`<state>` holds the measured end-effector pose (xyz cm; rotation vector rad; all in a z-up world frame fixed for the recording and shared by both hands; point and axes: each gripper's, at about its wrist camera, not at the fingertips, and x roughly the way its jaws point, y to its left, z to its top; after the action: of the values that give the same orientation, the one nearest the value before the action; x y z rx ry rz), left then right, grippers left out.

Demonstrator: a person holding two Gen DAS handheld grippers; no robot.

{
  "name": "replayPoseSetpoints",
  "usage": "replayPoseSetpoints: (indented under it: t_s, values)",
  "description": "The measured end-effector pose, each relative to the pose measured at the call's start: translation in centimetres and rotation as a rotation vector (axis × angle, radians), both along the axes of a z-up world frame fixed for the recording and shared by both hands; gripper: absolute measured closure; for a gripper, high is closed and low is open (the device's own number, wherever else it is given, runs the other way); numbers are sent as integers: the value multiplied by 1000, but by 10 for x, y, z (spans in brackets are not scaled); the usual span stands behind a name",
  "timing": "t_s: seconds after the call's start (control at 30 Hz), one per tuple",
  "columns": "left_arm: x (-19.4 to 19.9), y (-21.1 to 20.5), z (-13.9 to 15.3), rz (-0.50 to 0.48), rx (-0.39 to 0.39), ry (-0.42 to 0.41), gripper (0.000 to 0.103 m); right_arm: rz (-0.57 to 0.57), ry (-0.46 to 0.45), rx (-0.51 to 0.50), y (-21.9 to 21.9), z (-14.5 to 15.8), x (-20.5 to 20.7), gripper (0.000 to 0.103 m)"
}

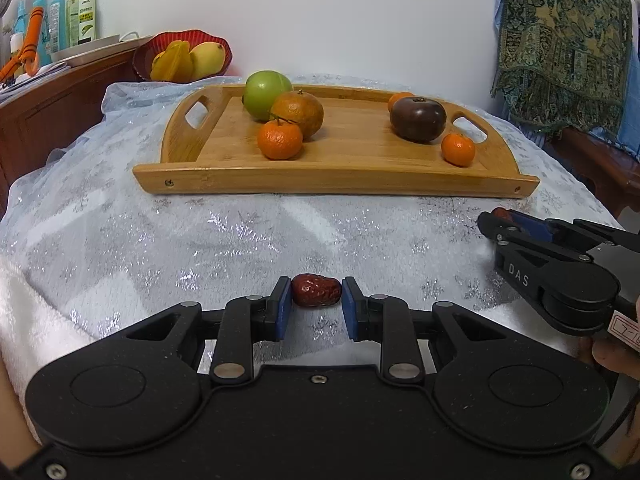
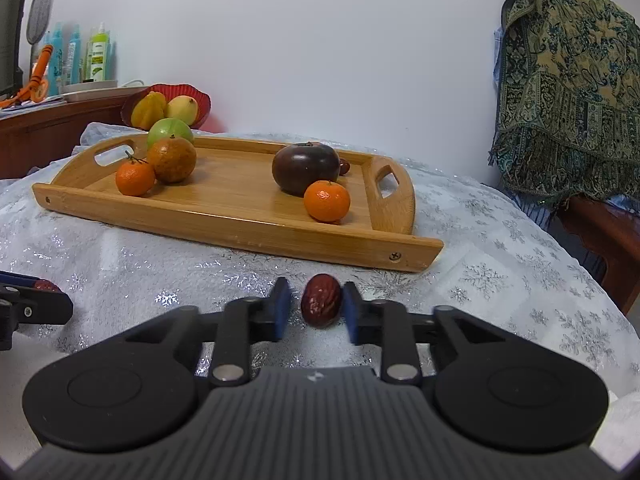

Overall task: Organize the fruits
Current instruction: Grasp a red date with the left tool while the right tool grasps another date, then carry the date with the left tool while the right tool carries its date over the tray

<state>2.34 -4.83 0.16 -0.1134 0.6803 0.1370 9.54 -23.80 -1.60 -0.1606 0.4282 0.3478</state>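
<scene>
Two red dates in play. left claw [image 1: 316, 304] is closed on a date [image 1: 316, 290] crosswise, pads on both ends, date just above the sparkly cloth [image 1: 160, 248]. right claw [image 2: 316, 308] is closed down around the second date [image 2: 321, 306]; right pad touches it, a sliver of gap shows at the left pad, so I judge the grip only just made. Both dates sit at 6 o'clock of the wooden tray [image 1: 320, 178], off it, on the cloth-covered worktop.

Tray already carries the rest: green apple [image 1: 266, 94], big orange [image 1: 298, 114] and a mandarin [image 1: 280, 140] clustered at 10 o'clock, dark tomato-like fruit [image 1: 418, 118] with another mandarin [image 1: 458, 149] at 2 o'clock. Centre of tray is bare, probably the drop zone.

Dates are small and wrinkled, so a narrow end-on pinch makes sense. Red bowl [image 1: 184, 56] with yellow fruit sits beyond, 11 o'clock, untouched
</scene>
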Motion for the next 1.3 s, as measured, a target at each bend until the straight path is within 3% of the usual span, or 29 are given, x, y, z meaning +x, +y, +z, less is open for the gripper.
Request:
replayPoseSetpoints:
  t_s: [0.57,1.1,1.3]
  values:
    - [32,8,18,-83,90,-100,78,-13,-33,99,15,28,7,79]
    - [79,37,34,-102,60,-146,78,-5,-78,156,33,57,35,79]
    - [104,51,43,-93,8,-163,78,3,-96,170,42,70,53,79]
